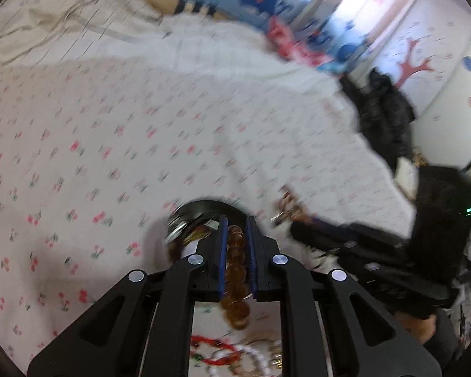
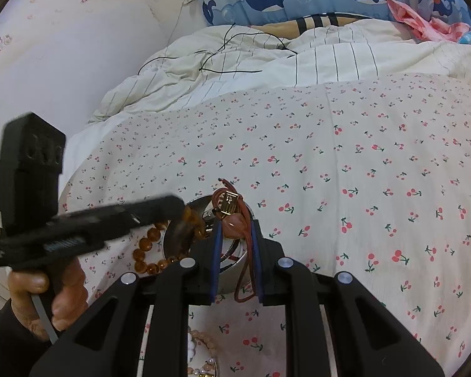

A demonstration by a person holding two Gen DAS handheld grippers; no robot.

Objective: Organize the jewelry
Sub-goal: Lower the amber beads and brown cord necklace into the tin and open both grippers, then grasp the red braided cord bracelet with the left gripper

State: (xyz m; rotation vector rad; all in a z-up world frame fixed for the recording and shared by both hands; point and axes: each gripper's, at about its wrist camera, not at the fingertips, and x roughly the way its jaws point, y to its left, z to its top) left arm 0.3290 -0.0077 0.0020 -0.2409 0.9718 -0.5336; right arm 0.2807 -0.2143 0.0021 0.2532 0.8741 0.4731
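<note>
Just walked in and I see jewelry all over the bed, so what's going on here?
A person is sorting jewelry with two handheld grippers. The left gripper is shut on an amber bead bracelet, over a shiny metal bowl on the cherry-print bedsheet. The right gripper is shut on a reddish-brown cord necklace with a gold pendant, also at the bowl. More pieces lie nearer the camera.

Between the left gripper's (image 1: 234, 224) blue-padded black jaws runs an amber bead bracelet (image 1: 235, 270) — translucent, honey-brown. The right gripper's (image 2: 235, 223) jaws, black with the same blue pads, close on a reddish-brown cord necklace (image 2: 235, 220) with a gold tag. Beyond both jaws spreads a white bedsheet (image 2: 345, 163) — red cherries, green stems. A shiny silver bowl (image 2: 232, 259) sits under the jaws.
</note>
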